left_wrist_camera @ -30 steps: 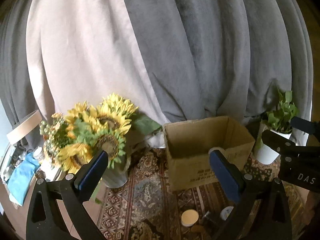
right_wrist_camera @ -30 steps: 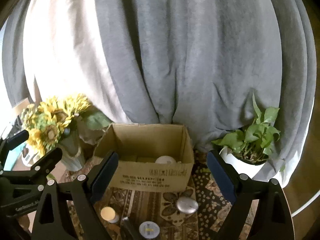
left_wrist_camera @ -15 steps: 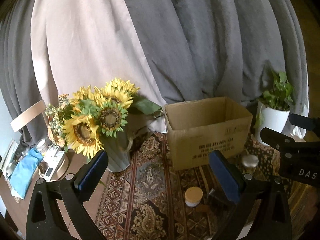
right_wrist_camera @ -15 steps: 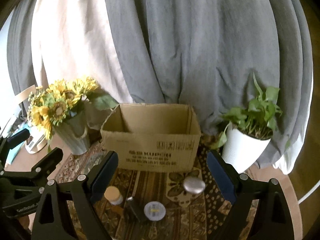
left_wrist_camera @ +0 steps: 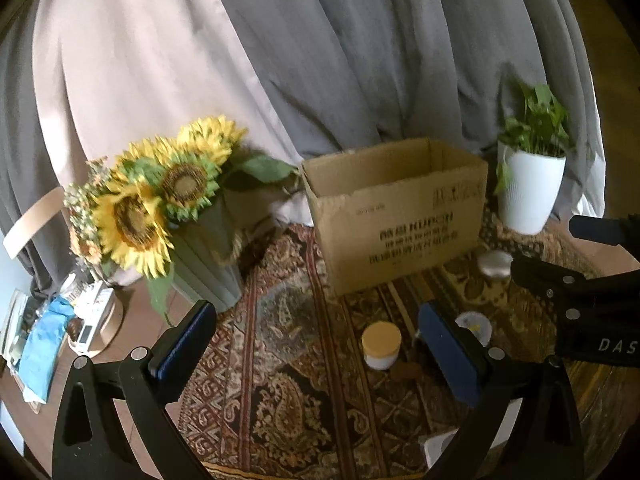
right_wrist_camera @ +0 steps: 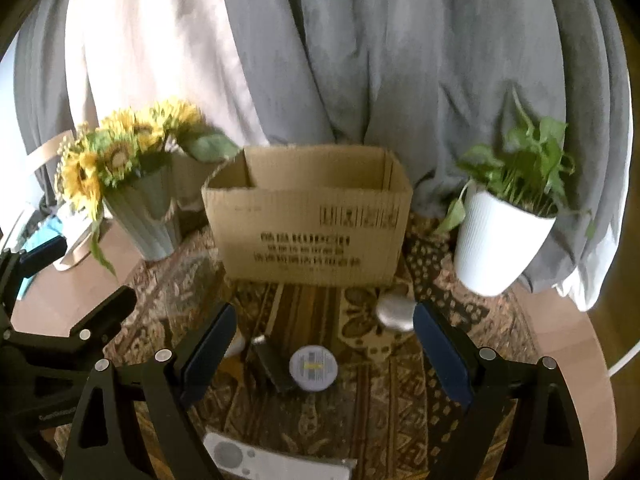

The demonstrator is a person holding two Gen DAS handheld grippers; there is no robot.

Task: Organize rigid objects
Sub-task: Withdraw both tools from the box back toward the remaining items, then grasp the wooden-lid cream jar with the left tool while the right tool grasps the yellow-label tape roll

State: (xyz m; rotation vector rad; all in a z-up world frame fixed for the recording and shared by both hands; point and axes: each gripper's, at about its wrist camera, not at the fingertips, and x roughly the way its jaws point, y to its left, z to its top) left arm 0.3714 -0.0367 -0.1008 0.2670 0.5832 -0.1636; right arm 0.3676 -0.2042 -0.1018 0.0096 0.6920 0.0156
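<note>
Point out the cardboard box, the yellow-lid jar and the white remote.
cardboard box (right_wrist_camera: 308, 236), right wrist view, on its printed front wall.
yellow-lid jar (left_wrist_camera: 381, 337), left wrist view, on the lid top.
white remote (right_wrist_camera: 276, 465), right wrist view, on its upper face.

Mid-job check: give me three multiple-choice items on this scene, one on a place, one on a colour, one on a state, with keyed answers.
1. The cardboard box stands where?
A. between the sunflower vase and the white plant pot
B. left of the vase
C. on a shelf

2. The small jar has which lid colour?
A. red
B. yellow
C. black

3. The right tool is:
A. shut on a jar
B. shut empty
C. open

Answers: 1 A, vase left and pot right of it; 2 B, the lid shows yellow; 3 C, its pads stand wide apart, gripping nothing.
</note>
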